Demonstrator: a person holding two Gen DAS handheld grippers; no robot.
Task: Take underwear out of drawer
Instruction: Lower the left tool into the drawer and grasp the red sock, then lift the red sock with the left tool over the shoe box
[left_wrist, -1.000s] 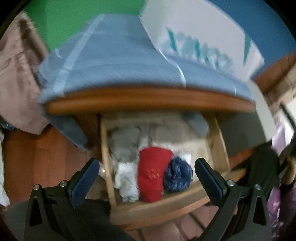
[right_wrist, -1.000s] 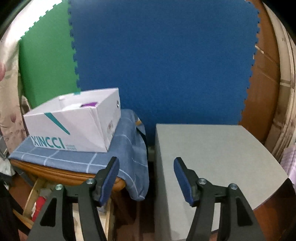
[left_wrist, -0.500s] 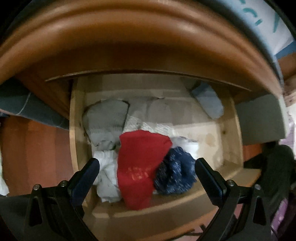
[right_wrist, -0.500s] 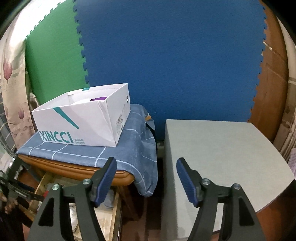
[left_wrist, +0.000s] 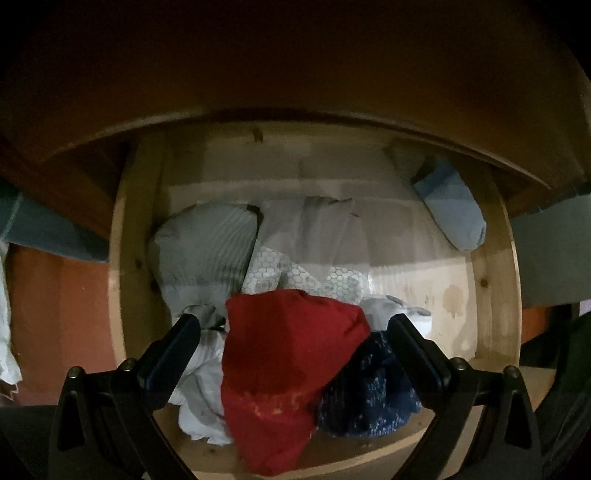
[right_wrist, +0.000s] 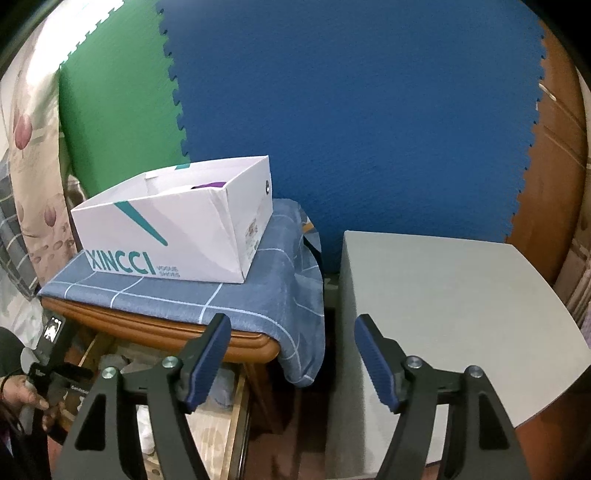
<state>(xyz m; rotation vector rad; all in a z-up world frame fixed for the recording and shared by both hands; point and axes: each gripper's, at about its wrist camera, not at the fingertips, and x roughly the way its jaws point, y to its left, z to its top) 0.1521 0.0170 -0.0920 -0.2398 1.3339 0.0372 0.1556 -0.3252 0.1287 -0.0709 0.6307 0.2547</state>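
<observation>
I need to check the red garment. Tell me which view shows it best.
The left wrist view: the red garment lies in full sight in the open drawer, between the open left tool's fingers. The right wrist view shows only the drawer's edge, no red garment.

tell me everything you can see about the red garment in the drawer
The red garment is soft, matte cloth, crumpled into a mound at the drawer's front, its lower end draped over the front edge. A faint pale print runs across its lower part. It lies on white cloth, against a navy speckled piece. The open left gripper straddles it.
</observation>
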